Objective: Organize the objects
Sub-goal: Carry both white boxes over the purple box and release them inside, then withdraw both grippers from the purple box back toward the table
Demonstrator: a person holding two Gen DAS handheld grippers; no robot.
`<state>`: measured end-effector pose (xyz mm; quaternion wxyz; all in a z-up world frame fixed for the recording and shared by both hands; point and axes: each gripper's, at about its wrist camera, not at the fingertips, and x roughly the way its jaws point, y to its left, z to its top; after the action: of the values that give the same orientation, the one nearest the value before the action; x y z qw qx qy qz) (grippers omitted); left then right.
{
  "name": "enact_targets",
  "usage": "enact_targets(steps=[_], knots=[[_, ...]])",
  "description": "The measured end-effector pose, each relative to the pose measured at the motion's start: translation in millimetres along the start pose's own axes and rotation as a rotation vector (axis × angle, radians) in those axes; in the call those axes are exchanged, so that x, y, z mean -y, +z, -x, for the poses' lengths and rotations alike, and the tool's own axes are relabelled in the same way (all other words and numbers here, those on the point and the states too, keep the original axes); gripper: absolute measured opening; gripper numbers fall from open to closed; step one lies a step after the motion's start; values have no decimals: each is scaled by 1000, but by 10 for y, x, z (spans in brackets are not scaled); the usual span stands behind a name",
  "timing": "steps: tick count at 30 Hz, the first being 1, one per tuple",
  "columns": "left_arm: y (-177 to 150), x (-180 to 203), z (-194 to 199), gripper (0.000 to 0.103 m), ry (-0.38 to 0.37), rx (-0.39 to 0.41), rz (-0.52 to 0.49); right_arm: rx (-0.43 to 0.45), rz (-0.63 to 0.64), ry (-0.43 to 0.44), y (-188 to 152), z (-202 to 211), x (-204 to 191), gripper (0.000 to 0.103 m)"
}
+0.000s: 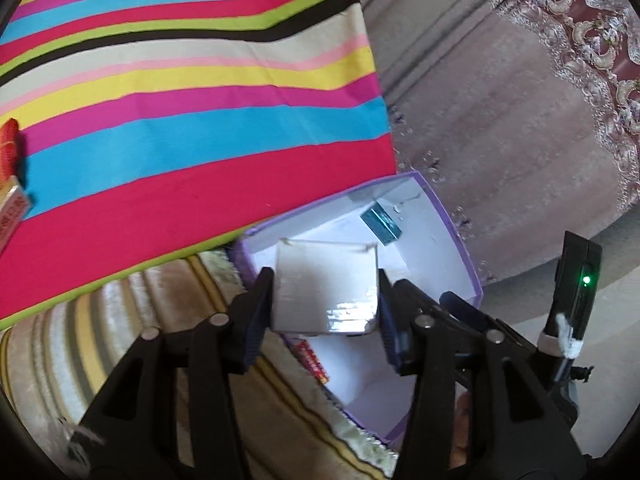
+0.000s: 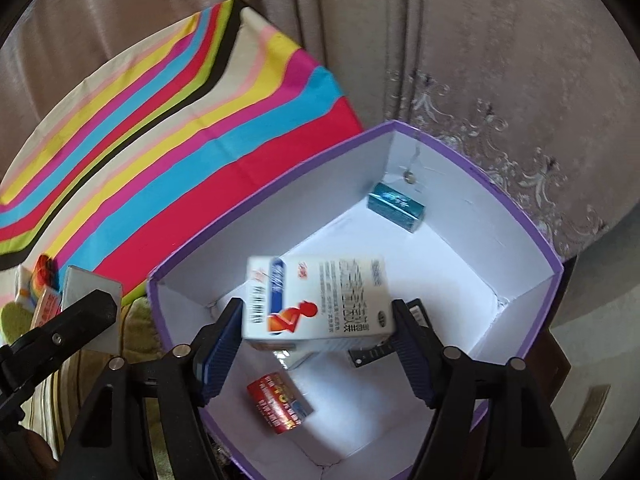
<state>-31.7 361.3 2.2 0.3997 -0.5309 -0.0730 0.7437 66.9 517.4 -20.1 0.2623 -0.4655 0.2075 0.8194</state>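
Hovering over the purple-rimmed white storage box [image 2: 516, 216], the right gripper [image 2: 316, 344] has a white medicine carton [image 2: 316, 300] between its blue pads; the carton is blurred, and whether the pads press it I cannot tell. Its face carries a blue band, a red-and-orange figure logo and Chinese print too smeared to read. On the box floor lie a teal packet [image 2: 396, 202], a red packet [image 2: 278, 404] and a dark item. The left gripper [image 1: 324, 312] brackets a plain white carton [image 1: 326, 286] above the box's edge, grip likewise unclear. Behind spreads a striped cloth [image 1: 180, 92].
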Motion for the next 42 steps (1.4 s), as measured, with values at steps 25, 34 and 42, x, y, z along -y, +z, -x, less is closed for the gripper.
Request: enact_targets(steps=[25, 34, 42], knots=[[-169, -501, 448, 67, 77, 88, 163, -20, 109, 108, -83, 99, -449, 84], [-405, -906, 925, 67, 135, 167, 270, -21, 249, 112, -176, 147, -824, 84], [-660, -1321, 1389, 67, 163, 242, 384, -28, 339, 124, -249, 176, -1070, 84]])
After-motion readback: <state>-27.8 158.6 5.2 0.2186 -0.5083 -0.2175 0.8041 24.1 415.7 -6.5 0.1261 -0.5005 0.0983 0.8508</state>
